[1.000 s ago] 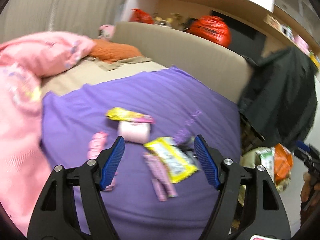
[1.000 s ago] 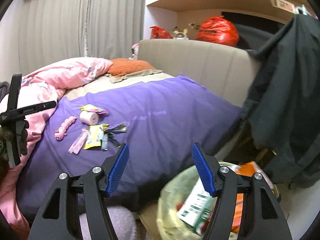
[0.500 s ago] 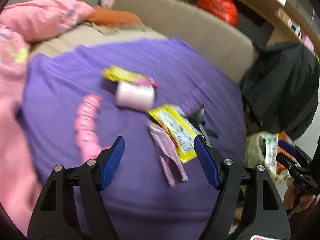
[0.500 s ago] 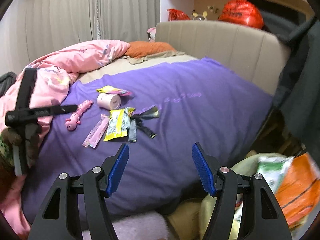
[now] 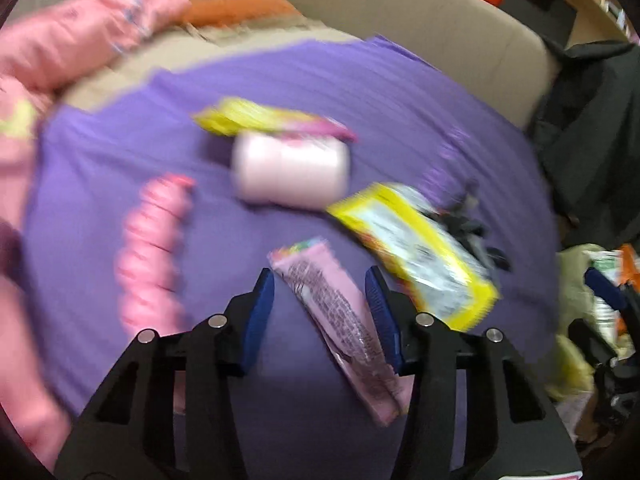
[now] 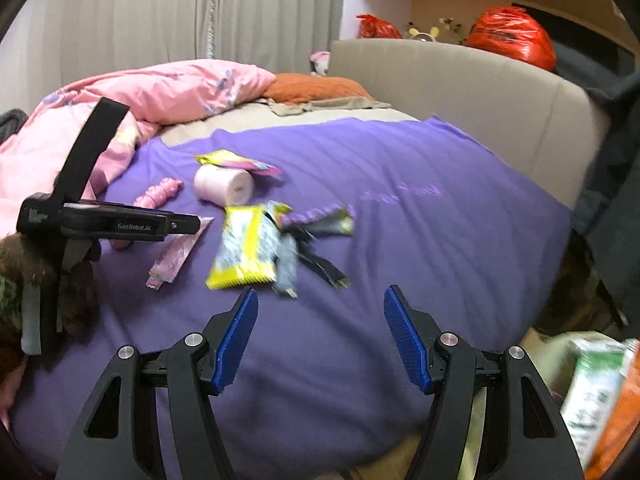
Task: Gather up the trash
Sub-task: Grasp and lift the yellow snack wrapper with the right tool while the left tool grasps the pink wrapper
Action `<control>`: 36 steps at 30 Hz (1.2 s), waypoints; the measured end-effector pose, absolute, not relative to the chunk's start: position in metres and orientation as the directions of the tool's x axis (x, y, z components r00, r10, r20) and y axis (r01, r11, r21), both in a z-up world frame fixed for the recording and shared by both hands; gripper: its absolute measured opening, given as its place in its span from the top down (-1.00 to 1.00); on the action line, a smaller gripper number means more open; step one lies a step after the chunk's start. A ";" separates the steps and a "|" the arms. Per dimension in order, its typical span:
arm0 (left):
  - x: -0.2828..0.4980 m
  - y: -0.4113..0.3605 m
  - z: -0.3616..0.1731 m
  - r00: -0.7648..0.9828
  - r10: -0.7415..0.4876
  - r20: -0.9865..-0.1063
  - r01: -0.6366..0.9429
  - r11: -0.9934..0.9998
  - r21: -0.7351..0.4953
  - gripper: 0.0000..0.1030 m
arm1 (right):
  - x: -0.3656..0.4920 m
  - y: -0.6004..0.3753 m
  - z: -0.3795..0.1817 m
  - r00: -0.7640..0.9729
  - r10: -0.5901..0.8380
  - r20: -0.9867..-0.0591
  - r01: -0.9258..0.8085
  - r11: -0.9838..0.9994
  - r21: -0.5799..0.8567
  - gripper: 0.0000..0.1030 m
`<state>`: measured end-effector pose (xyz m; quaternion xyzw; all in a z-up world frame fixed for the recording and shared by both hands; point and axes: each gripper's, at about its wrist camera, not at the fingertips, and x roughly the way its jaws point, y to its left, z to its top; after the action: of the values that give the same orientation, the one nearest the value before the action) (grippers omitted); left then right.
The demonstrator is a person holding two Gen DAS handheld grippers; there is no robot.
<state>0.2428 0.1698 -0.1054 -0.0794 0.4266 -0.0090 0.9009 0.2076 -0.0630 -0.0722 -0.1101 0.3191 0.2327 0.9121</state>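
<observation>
Closing the left claw (image 5: 320, 312) around the pink wrapper (image 5: 340, 320) on the bed's purple sheet (image 5: 400, 92): its blue pads have just been narrowing, and the wrapper is lying between them, though I am not seeing either pad pressing on it yet, so I am treating the claw as open. The wrapper is lying slantwise across the gap, its far end near the left pad and its long body running under the right pad, so I am judging that the pads may be pinching only one edge and letting the flat film slide out. Because the sheet is soft, I am also risking a fold of purple cloth being caught with the wrapper. The yellow packet (image 5: 416, 252) is lying just beside the right pad, and it may be nudged or dragged along. The pale pink roll (image 5: 290, 168) and the pink segmented toy (image 5: 152, 248) are lying farther off; the toy may not be trash, so I am keeping clear of it. The left view is blurred, so I am not trusting fine contact here.

The right claw (image 6: 320, 336) is hanging wide open and empty over the near edge of the sheet, with the trash bag (image 6: 592, 392) at the lower right
</observation>
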 end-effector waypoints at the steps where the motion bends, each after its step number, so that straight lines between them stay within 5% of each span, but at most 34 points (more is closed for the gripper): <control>1: 0.242 0.175 -0.103 0.642 -0.055 -0.765 -0.070 0.989 -0.129 0.11 | 0.215 -0.053 -0.074 0.665 0.383 -0.641 -0.517 0.856 -0.026 -0.20; 11: 0.242 0.229 -0.095 0.645 -0.154 -0.749 -0.135 0.942 -0.309 0.11 | 0.284 0.023 -0.107 0.498 0.439 -0.748 -0.608 0.792 0.060 -0.01; 19: 0.246 0.207 -0.109 0.575 -0.277 -0.770 -0.079 0.918 -0.389 0.11 | 0.276 0.016 -0.117 0.480 0.432 -0.764 -0.596 0.799 0.077 0.48; 28: 0.245 0.191 -0.110 0.586 -0.224 -0.779 -0.055 0.948 -0.314 0.11 | 0.236 -0.025 -0.095 0.569 0.416 -0.710 -0.534 0.843 0.067 0.53; 36: 0.242 0.180 -0.108 0.605 -0.348 -0.716 0.060 0.917 -0.396 0.11 | 0.225 -0.063 -0.088 0.585 0.418 -0.695 -0.468 0.874 0.131 0.53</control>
<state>0.2424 0.1801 -0.1078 -0.1683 0.4290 -0.1159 0.8799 0.2248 -0.0632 -0.0884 -0.0331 0.3817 0.2490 0.8895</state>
